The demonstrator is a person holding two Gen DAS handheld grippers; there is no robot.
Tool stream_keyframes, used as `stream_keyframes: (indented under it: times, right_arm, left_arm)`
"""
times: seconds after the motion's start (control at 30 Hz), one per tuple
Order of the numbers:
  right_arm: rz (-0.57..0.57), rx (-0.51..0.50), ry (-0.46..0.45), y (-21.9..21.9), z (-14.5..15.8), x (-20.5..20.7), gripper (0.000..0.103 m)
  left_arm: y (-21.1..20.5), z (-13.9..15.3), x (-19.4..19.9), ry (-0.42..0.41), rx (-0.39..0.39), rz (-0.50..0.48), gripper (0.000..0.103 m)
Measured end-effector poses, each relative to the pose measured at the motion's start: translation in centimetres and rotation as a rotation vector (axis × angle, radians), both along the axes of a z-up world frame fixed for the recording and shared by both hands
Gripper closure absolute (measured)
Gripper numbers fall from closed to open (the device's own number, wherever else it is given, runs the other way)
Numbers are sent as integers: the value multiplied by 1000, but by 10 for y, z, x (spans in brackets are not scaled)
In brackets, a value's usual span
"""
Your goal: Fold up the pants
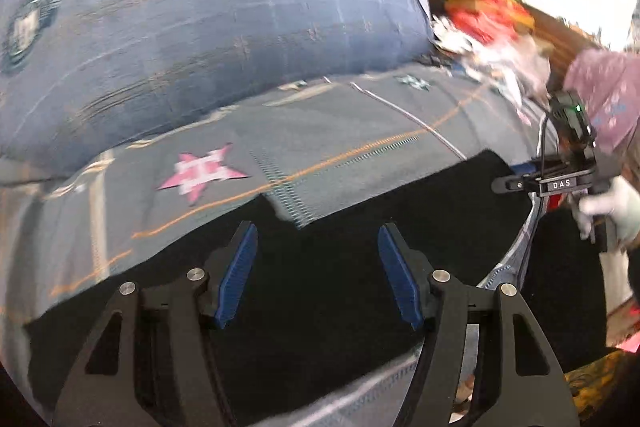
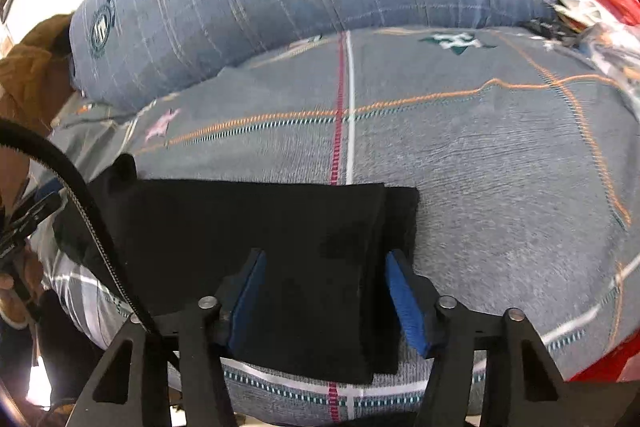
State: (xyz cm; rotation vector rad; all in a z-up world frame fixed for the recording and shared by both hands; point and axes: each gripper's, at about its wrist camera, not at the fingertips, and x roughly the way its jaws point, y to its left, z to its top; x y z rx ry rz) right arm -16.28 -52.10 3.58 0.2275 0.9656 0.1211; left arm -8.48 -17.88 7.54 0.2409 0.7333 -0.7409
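The black pants [image 2: 260, 239] lie folded into a flat rectangle on the grey patterned bedsheet [image 2: 500, 167], with a lower layer showing along the right edge. My right gripper [image 2: 324, 291] is open just above the pants' near right part, its blue pads [image 2: 404, 299] spread wide with nothing held. In the left wrist view the pants [image 1: 400, 223] stretch across the near bed. My left gripper [image 1: 318, 275] is open above them and holds nothing. The right gripper [image 1: 552, 183] shows there at the pants' far right end, held by a white-gloved hand.
A large blue plaid pillow [image 1: 200, 27] lies behind the pants at the back of the bed. Red and white clutter [image 1: 488, 15] sits at the back right. A black cable [image 2: 80, 195] crosses the left of the right wrist view. The bed's near edge [image 2: 320, 395] is just below the pants.
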Motion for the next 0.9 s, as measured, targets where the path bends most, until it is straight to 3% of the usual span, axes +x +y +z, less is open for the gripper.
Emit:
stream_keyframes:
  times: [0.1,0.17,0.2,0.3,0.4,0.5,0.6,0.67,0.8,0.9]
  right_arm:
    - [62,-37,42,4,-9,13,63]
    - [122,-62,29,8,-7,16,89]
    - [153,-82,26,12,-6,16,89]
    - [224,-213,23,27,-1,14,91]
    - [229,-260,-8,28,9,7,92]
    - [183,-277,-30,18,18,2,92]
    - [129,-352,36,12,4,11,93]
    - [131,-326,71,8,-8,11,93]
    - [89,-289,54,0,5,5,93]
    - [101,-236,-22,11,27,0,88]
  left_arm:
    - [-27,-16,15,26,52,-38,40]
    - [-42,-29,21,52,74,-74,40]
    - [-49,-34,23,62,83,-86,41]
    - [-65,-46,27,107,69,-102,57]
    - [-73,-47,28,116,37,-101,63]
    - [-78,-48,28,116,29,-94,63]
    - [-75,-47,29,127,9,-72,63]
    - [-66,-42,30,143,-12,-44,63]
    - [-26,-18,29,101,-105,41,62]
    - [11,-8,31,109,-167,129,59]
